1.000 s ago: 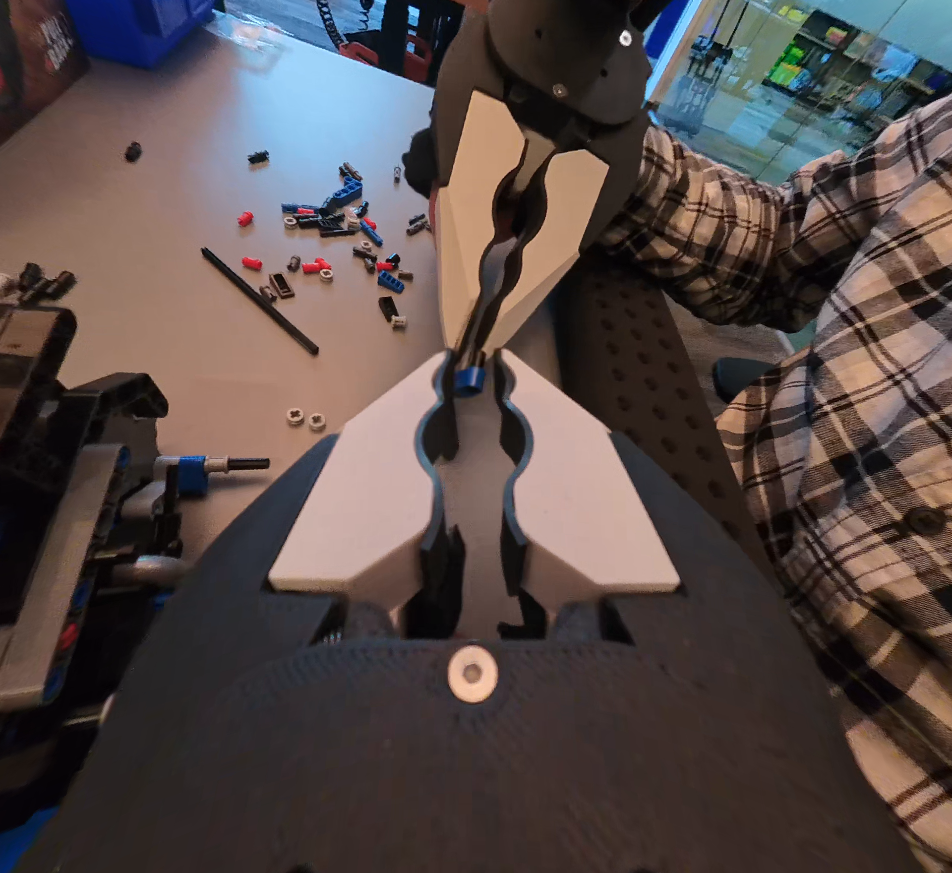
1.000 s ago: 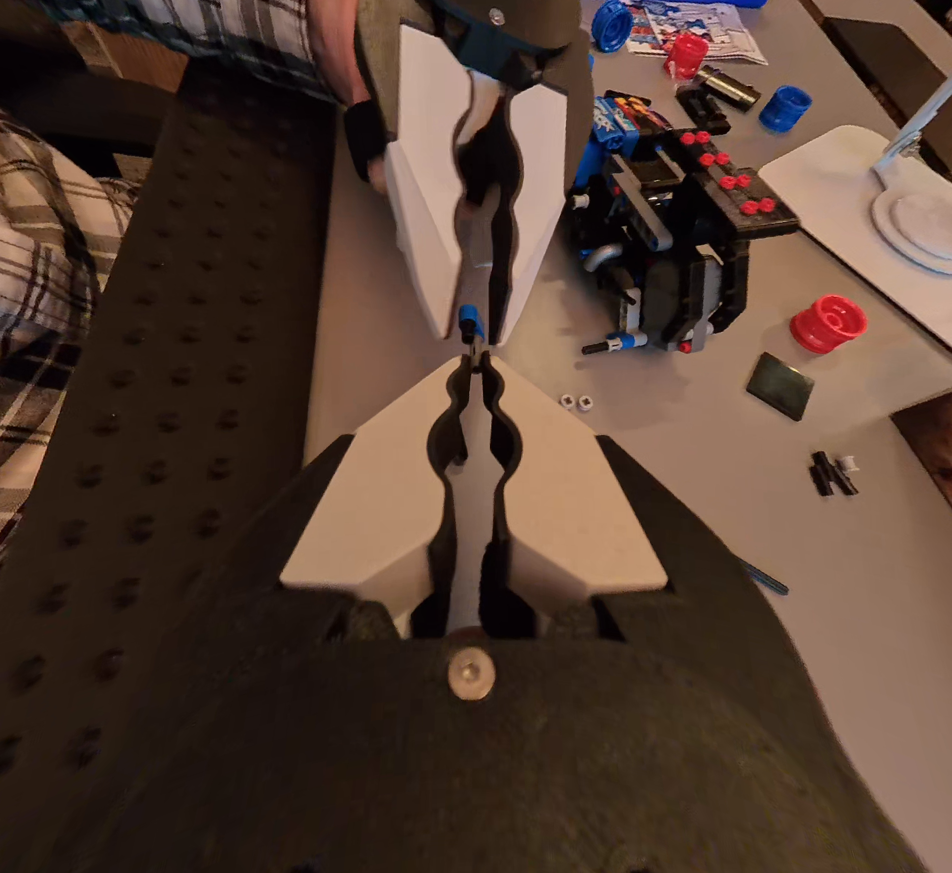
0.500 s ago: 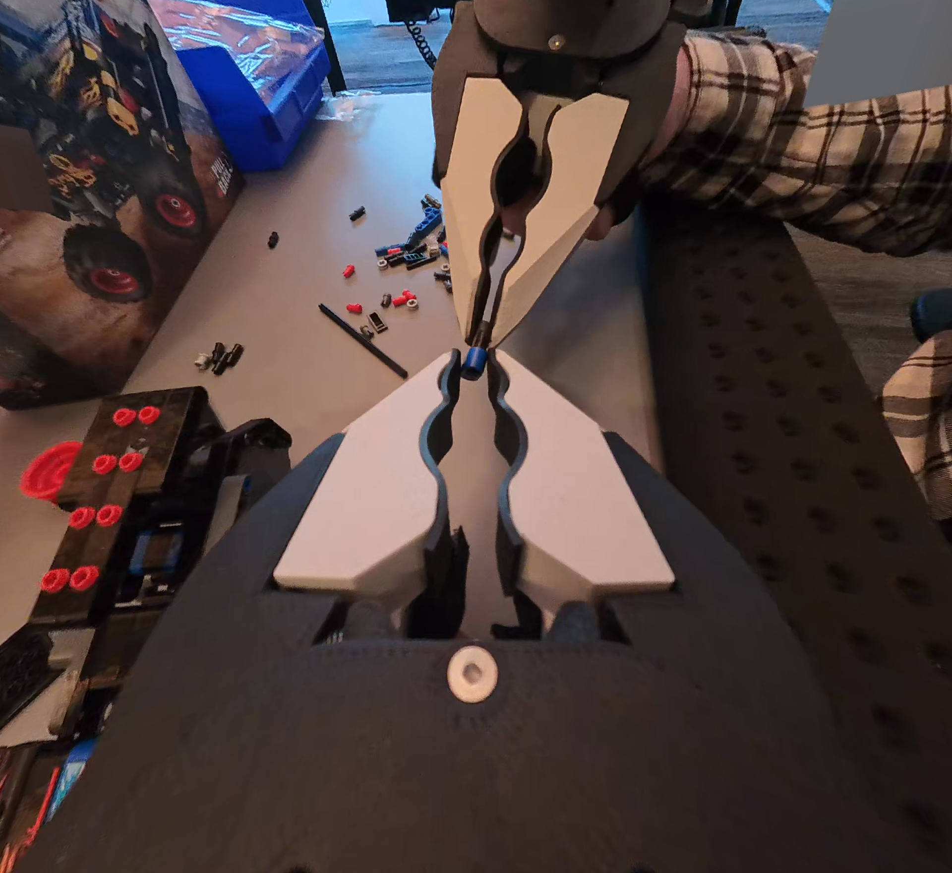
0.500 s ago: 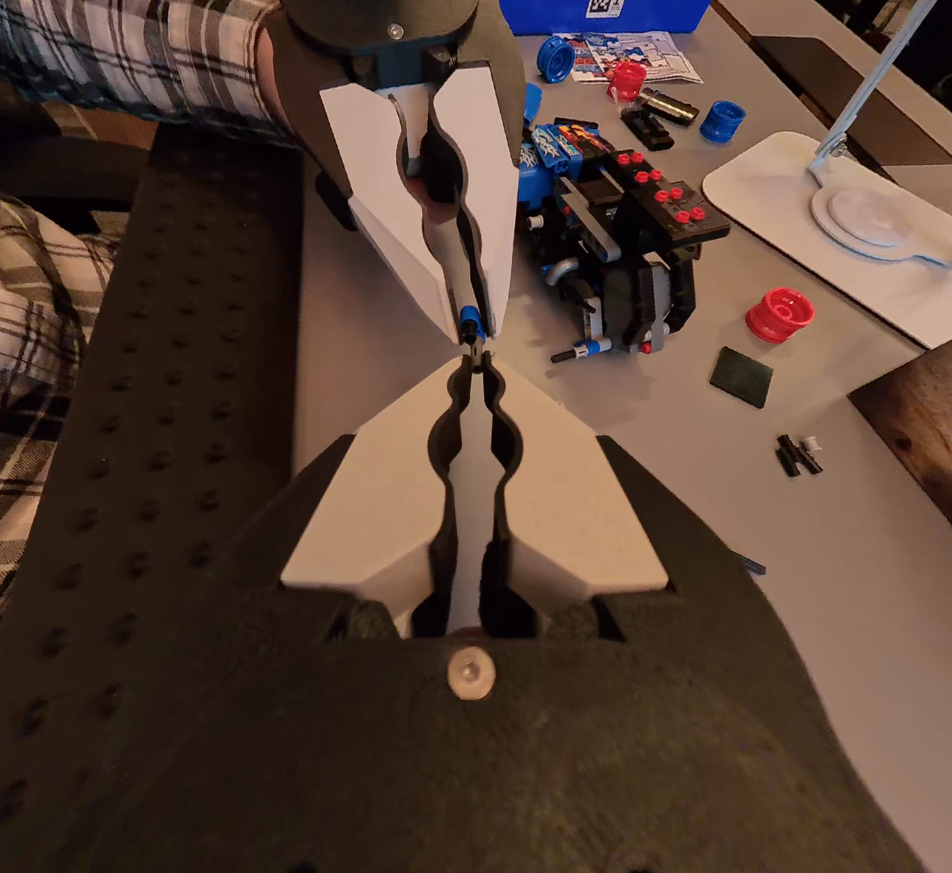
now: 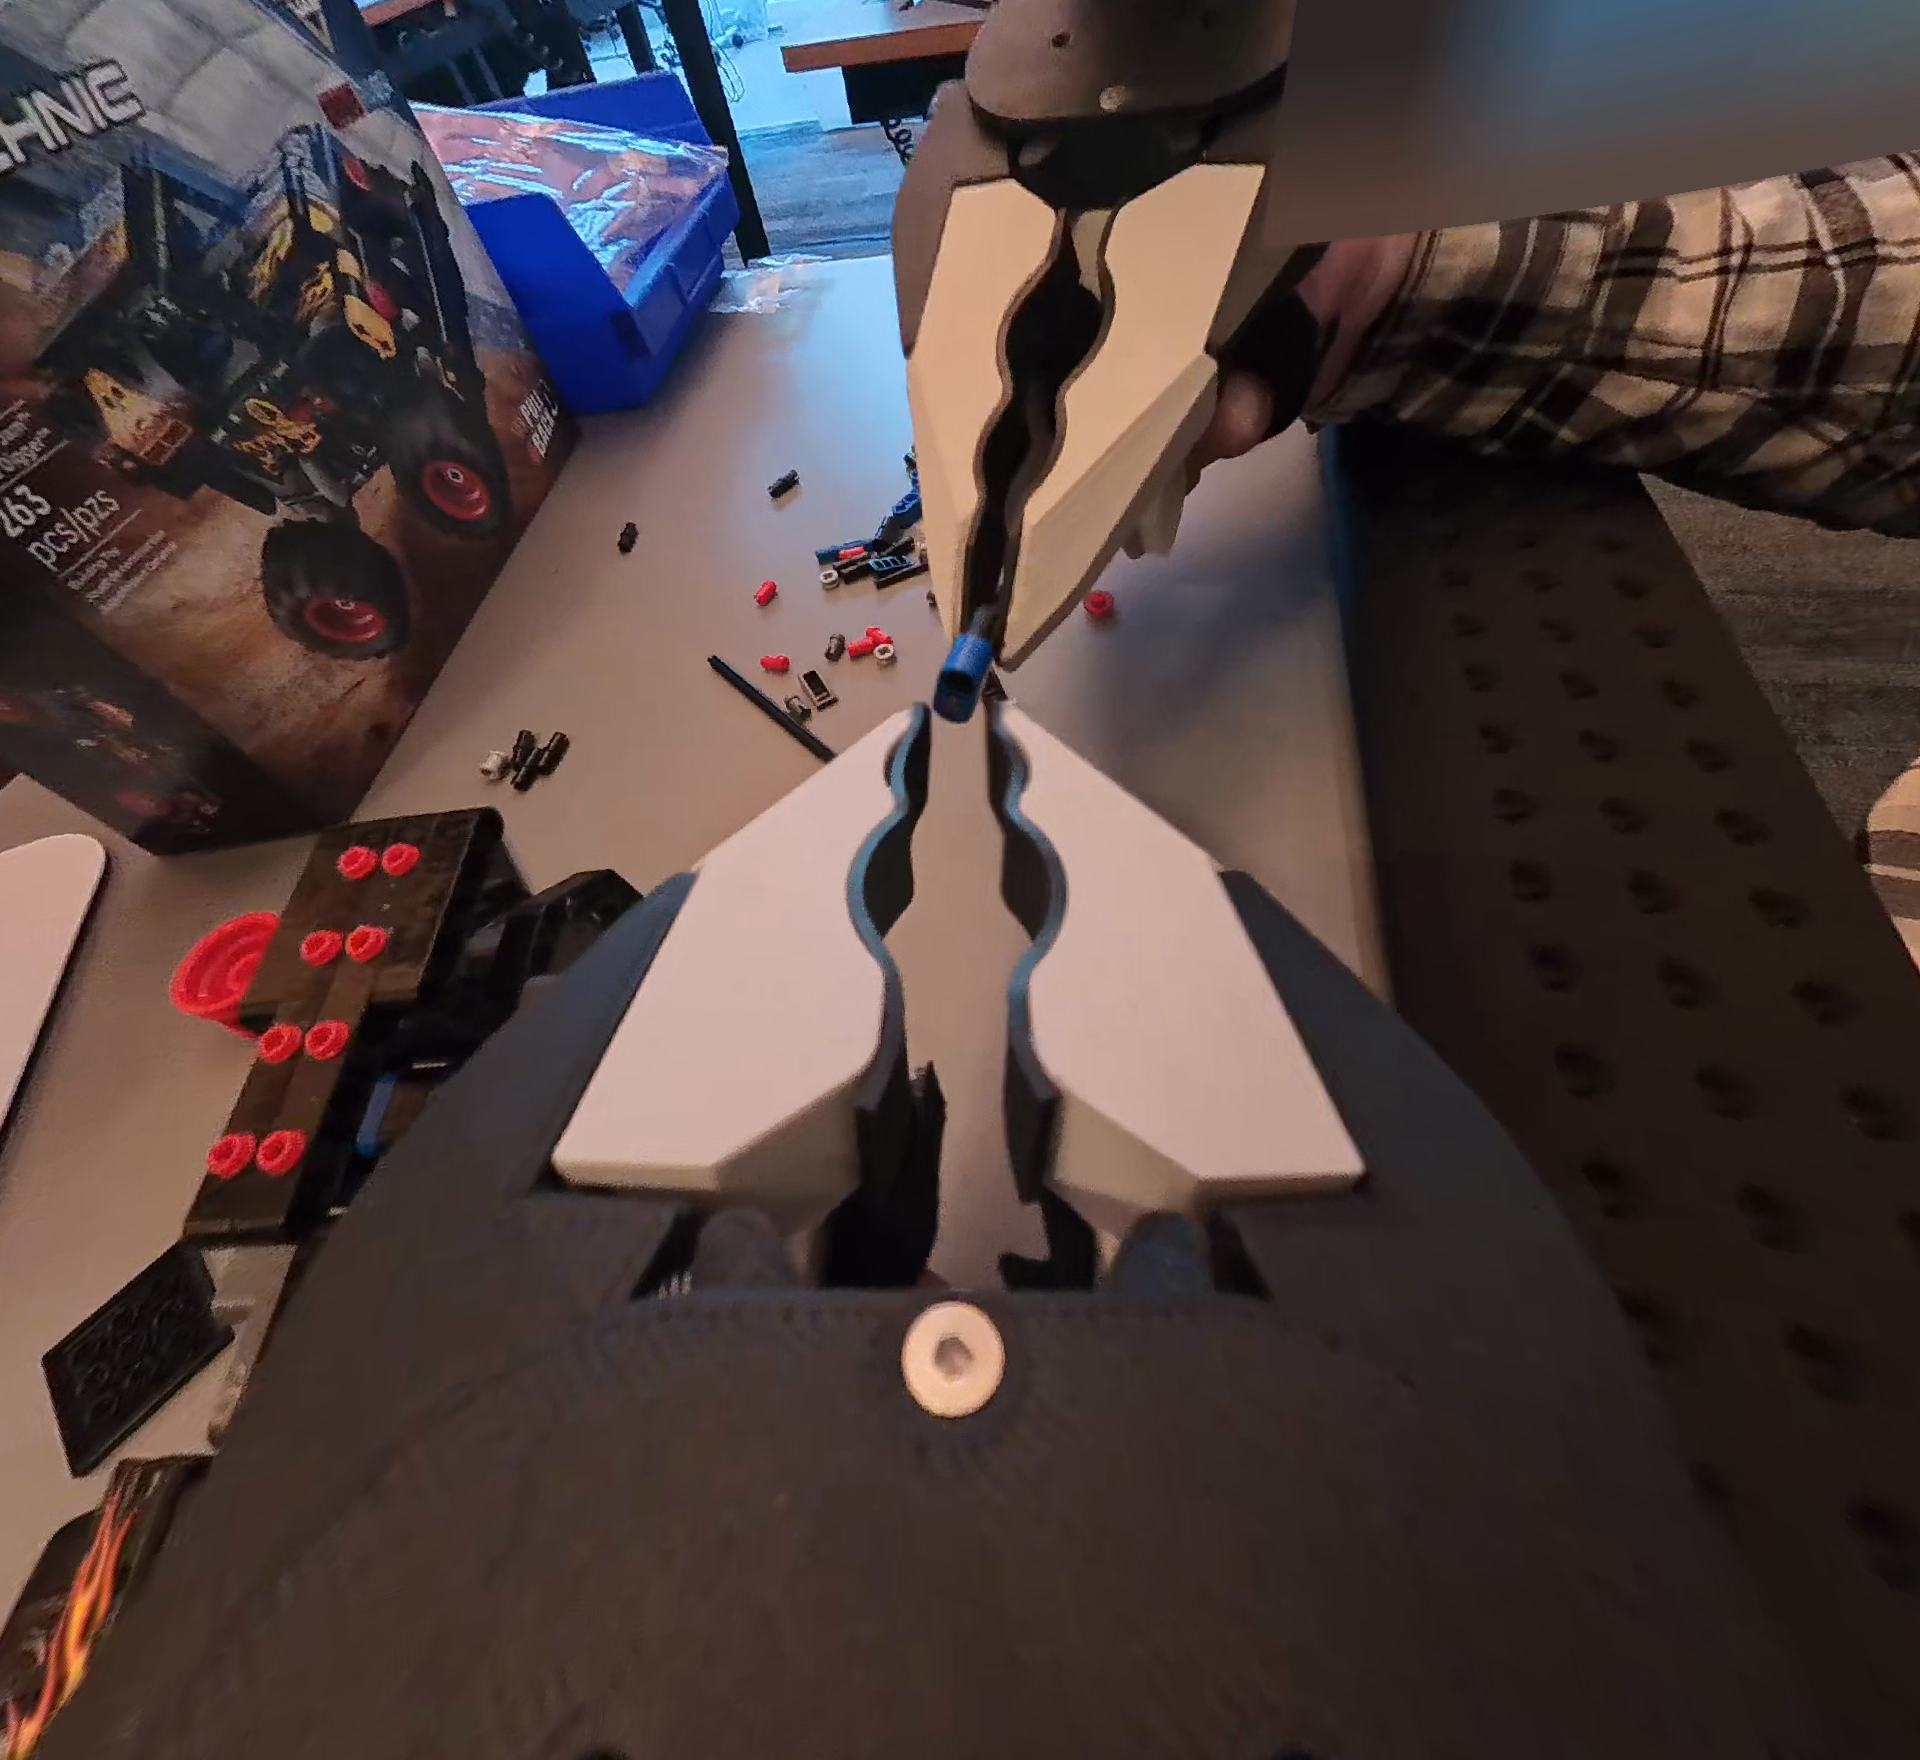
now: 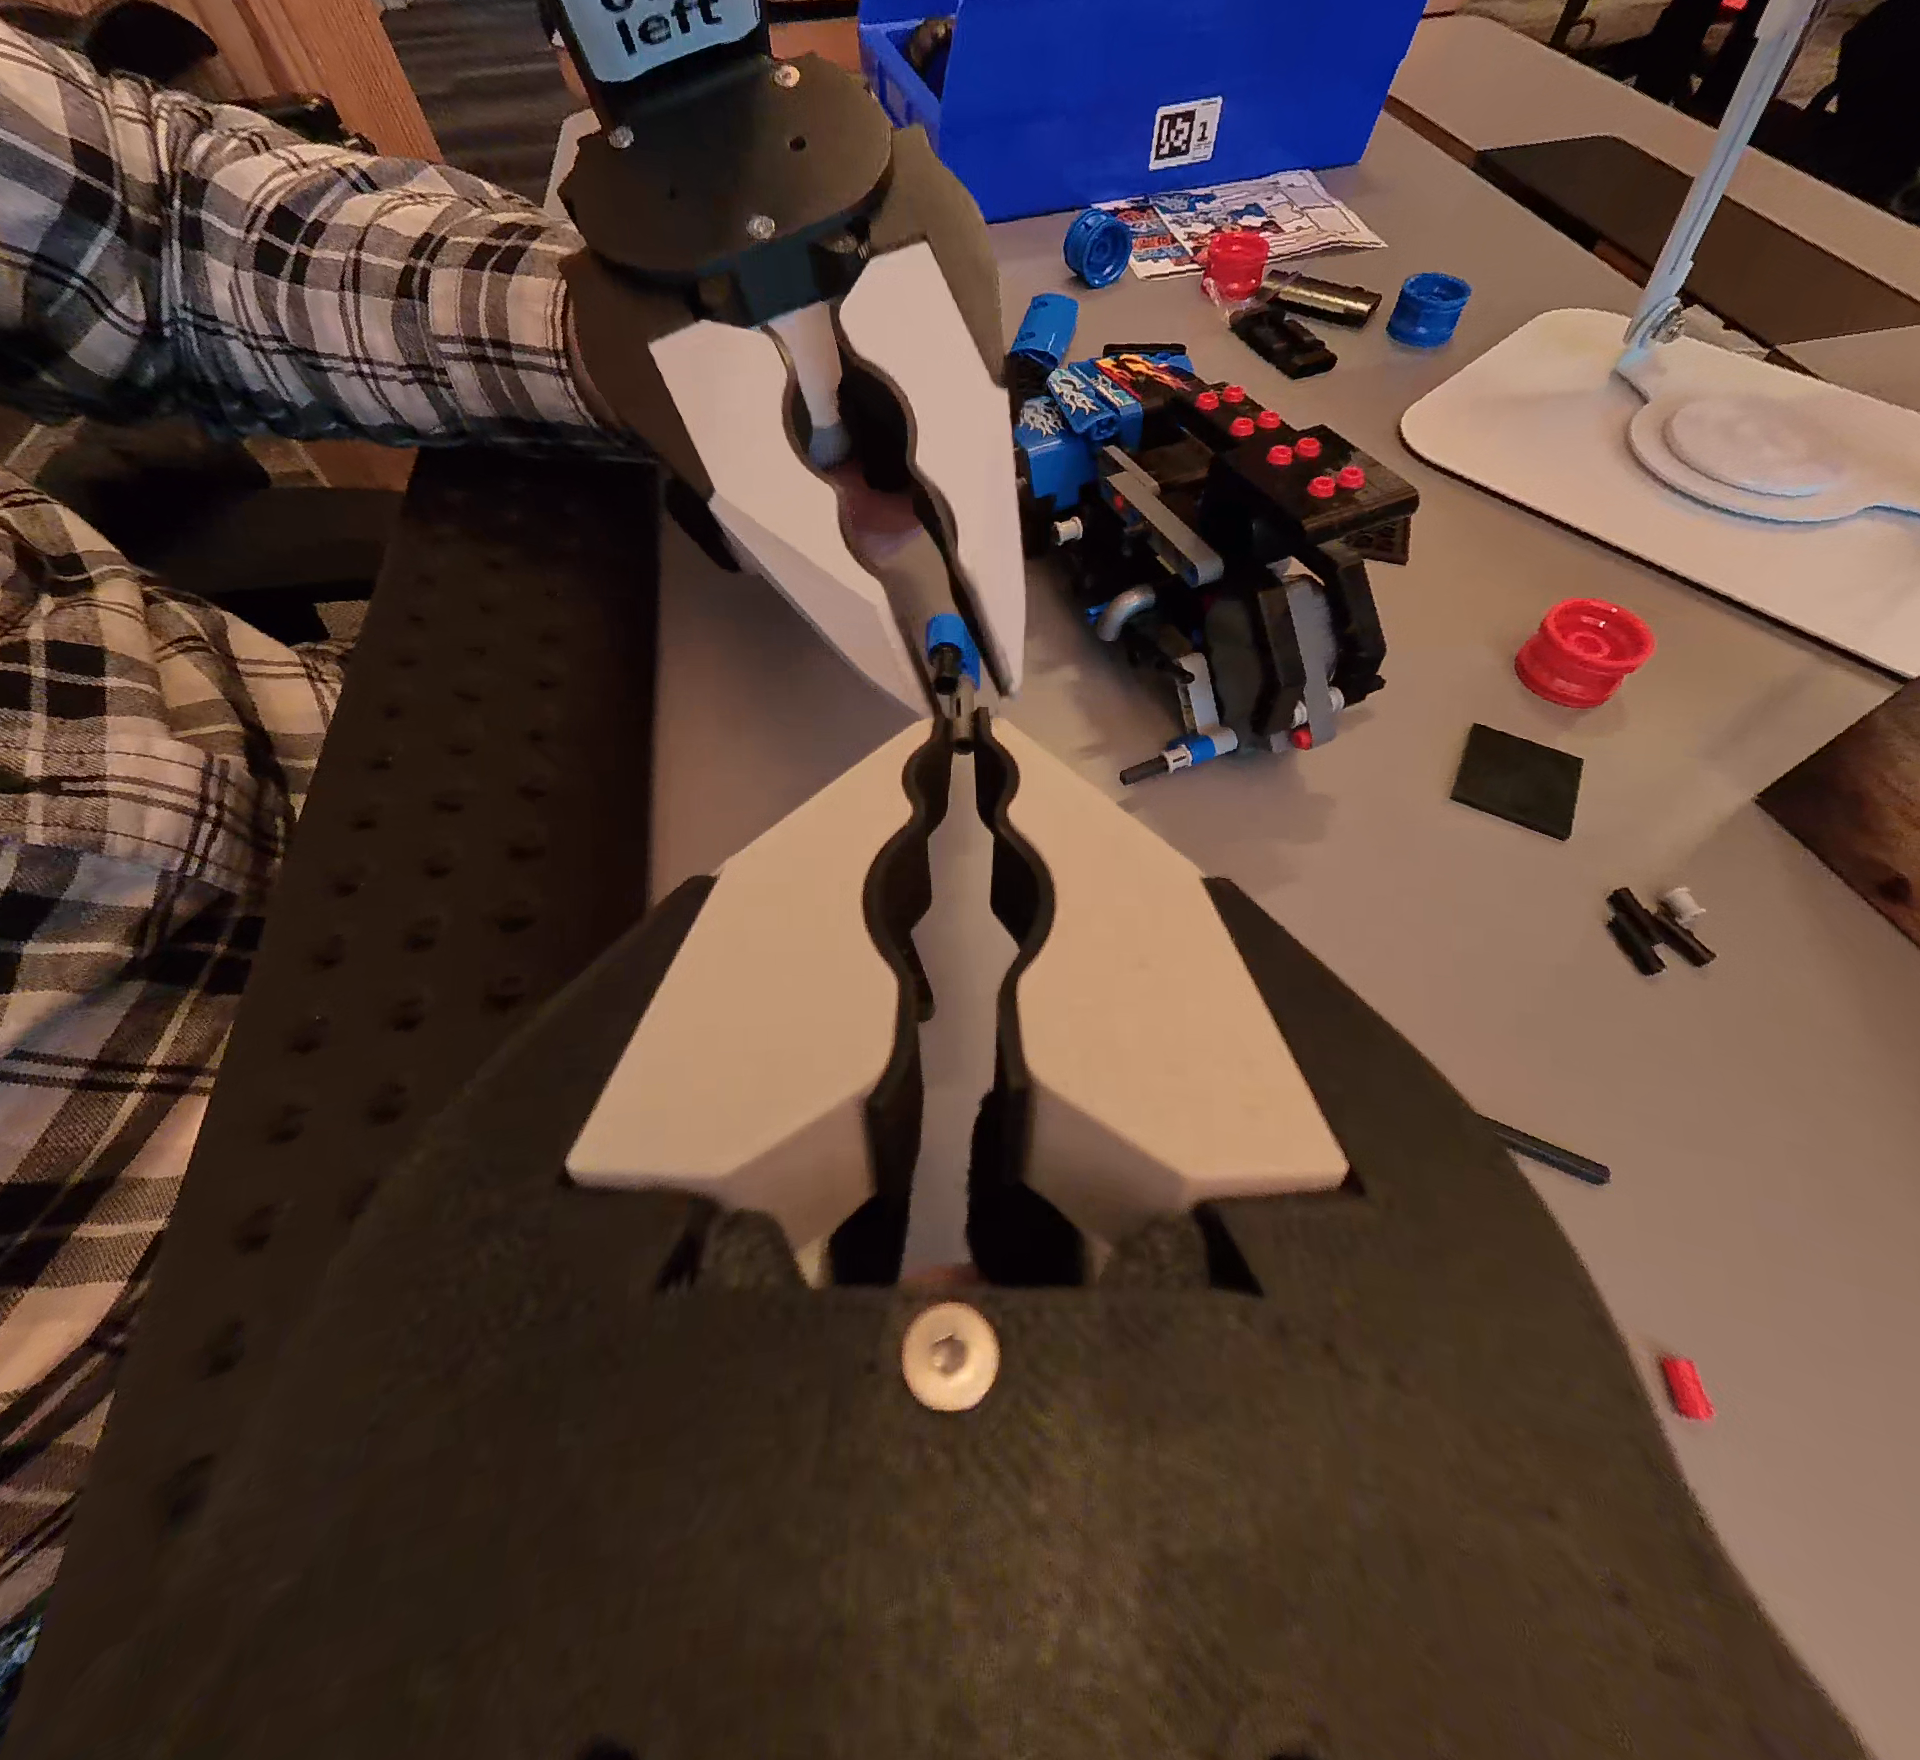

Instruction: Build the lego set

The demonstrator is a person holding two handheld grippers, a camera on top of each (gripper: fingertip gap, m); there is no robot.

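My left gripper (image 5: pixel 956 721) and right gripper (image 6: pixel 961 742) meet tip to tip above the table's near edge. The left gripper, also in the right wrist view (image 6: pixel 964 671), is shut on a small blue bush (image 5: pixel 961 671), which sits at its very tips. The bush (image 6: pixel 951 640) sits on a thin black pin (image 6: pixel 953 694). My right gripper is shut on that pin and also shows in the left wrist view (image 5: pixel 987 645). The partly built black and blue vehicle (image 6: pixel 1226 547) lies on the grey table to the side (image 5: pixel 343 983).
A red wheel hub (image 6: pixel 1584 650) and a black tile (image 6: pixel 1517 780) lie near the vehicle. Loose small parts (image 5: pixel 852 588) and a black axle (image 5: pixel 769 708) are scattered behind. The set's box (image 5: pixel 229 360), a blue bin (image 6: pixel 1143 27) and a white lamp base (image 6: pixel 1662 443) stand around. A black perforated mat (image 6: pixel 499 775) borders the table. Both grippers' tips are close together, under 4 cm apart.
Both grippers have stayed joined at the tips and swung round together. The blue bush now sits tilted at the very end of the left gripper's fingers.
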